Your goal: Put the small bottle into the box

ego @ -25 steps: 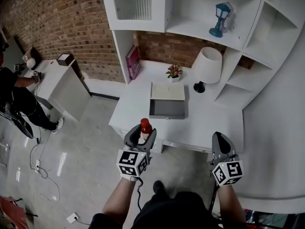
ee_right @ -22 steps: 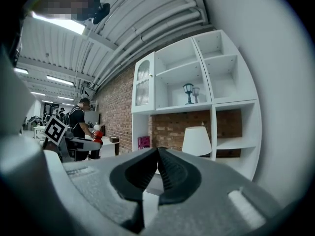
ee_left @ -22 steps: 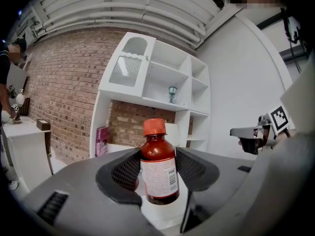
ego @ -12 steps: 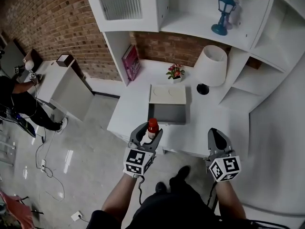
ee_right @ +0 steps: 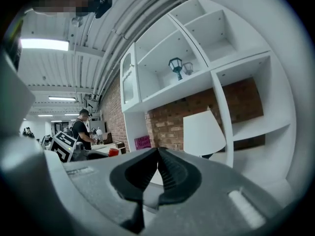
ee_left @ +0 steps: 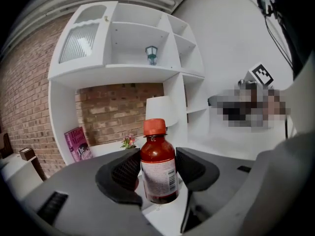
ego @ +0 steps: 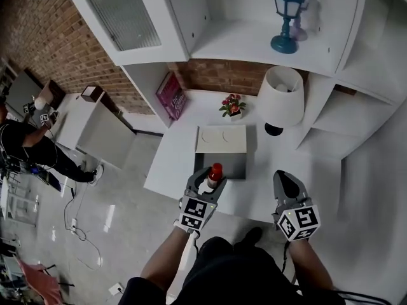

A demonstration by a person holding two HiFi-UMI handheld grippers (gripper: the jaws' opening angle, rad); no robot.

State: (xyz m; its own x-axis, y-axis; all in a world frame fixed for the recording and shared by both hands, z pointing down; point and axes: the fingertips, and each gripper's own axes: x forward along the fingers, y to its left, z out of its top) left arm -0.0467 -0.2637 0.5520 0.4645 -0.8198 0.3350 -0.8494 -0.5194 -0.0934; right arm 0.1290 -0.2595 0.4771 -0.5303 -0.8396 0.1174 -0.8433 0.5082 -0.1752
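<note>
The left gripper (ego: pixel 205 183) pinched the bottle (ee_left: pixel 158 168) by its labelled body, just near of the box (ego: pixel 236 166). It looked light, stiff and slick. The right gripper (ee_right: pixel 157 175) was pressed together, empty.

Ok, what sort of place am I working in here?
Likely a mock room corner inside a workshop: white desk, lamp and shelf unit against brick, yet exposed ceiling pipes and a person at another bench.

Two grippers are in view, the left gripper (ego: pixel 208 179) and the right gripper (ego: pixel 285 179), along with one bottle (ee_left: pixel 158 168) and one box (ego: pixel 236 164). There is also one lamp (ego: pixel 282 97), one lantern (ego: pixel 284 16) (a blue one), one book (ego: pixel 170 95), one flowerpot (ego: pixel 233 106) and one person (ego: pixel 19 142) in the background.
</note>
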